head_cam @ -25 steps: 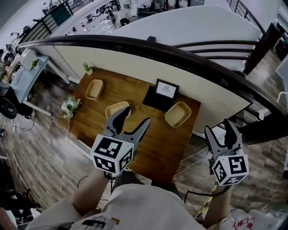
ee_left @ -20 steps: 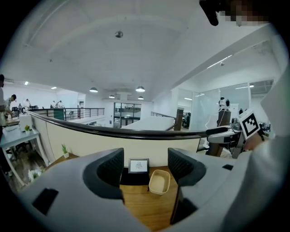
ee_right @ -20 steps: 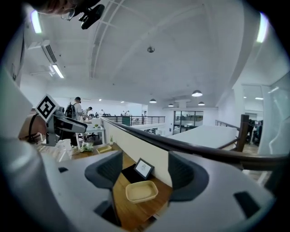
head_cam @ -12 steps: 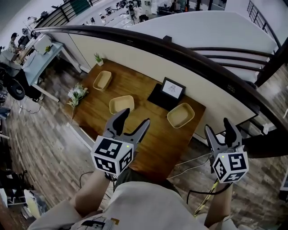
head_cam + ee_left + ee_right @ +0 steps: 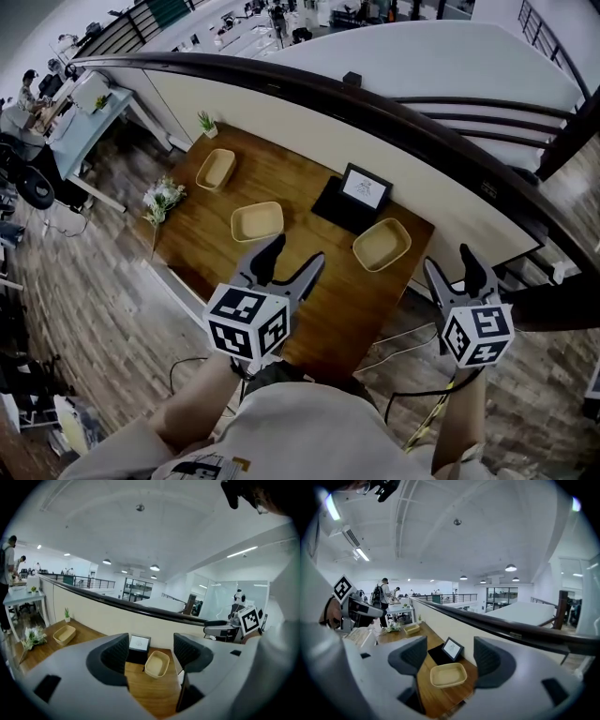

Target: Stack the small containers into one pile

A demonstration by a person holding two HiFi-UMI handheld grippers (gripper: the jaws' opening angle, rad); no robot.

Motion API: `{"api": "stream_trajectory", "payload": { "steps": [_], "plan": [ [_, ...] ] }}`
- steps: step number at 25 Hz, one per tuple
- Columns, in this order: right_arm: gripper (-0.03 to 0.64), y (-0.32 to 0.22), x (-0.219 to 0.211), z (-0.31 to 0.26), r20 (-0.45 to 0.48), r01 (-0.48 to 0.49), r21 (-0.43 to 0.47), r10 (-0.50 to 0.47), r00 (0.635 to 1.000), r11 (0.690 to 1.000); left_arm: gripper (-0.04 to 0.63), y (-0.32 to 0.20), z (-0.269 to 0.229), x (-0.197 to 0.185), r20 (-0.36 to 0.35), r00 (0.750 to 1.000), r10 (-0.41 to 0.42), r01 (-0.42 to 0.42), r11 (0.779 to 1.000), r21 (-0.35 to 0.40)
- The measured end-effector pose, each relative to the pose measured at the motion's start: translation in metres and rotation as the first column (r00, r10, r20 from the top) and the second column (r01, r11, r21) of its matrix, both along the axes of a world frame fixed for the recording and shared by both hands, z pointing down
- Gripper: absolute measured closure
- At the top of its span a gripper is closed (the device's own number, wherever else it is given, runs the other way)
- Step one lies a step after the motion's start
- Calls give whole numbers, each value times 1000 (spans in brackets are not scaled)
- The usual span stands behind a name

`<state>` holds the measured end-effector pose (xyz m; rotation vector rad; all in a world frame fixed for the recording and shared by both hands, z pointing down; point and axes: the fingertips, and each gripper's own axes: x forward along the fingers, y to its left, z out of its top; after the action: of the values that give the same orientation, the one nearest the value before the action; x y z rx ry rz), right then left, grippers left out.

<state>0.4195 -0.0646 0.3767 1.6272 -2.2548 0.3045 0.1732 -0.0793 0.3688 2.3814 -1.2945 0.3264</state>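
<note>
- reaching toward the wooden table (image 5: 291, 187) looks like the step in hand; nothing has been stacked yet and all three containers sit apart, open side up.
- the left gripper (image 5: 292, 260) hangs over the table's near edge with its jaws spread wide and only air between them; the right gripper (image 5: 450, 266) hovers off the table's right corner, jaws likewise apart and empty.
- the far container (image 5: 216, 169) lies near the small plant (image 5: 206, 122), the middle container (image 5: 257, 221) sits in front of the left gripper, and the right container (image 5: 382, 244) rests just beside the framed screen (image 5: 364, 190).
- both gripper views line up on the right container, so it seems the natural first pick.
- to do it well, i would bring one jaw inside the tray and one outside, pinching a single wall near its middle so the tray stays level.
- lift straight up, keeping clear of the screen, then lower it squarely into the middle container so the rims nest.
</note>
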Motion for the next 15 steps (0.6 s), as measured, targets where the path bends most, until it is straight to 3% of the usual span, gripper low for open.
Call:
{"api": "stream_trajectory", "payload": {
  "steps": [4, 9, 12, 15],
  "plan": [
    [301, -25, 2, 29, -53, 15, -59, -18, 998, 998, 298, -11, 25, 6, -26, 1000, -9, 7, 997, -79],
    [308, -56, 4, 77, -38, 27, -160, -34, 999, 987, 298, -27, 69, 35, -62, 998, -22, 10, 981, -192],
    [313, -73, 6, 106, -64, 34, -212, -49, 997, 977, 298, -35, 103, 55, -97, 995, -31, 2, 957, -289],
    [319, -91, 8, 136, -81, 42, -261, -65, 995, 964, 310, -39, 144, 72, -123, 992, -38, -14, 917, -399]
  ]
}}
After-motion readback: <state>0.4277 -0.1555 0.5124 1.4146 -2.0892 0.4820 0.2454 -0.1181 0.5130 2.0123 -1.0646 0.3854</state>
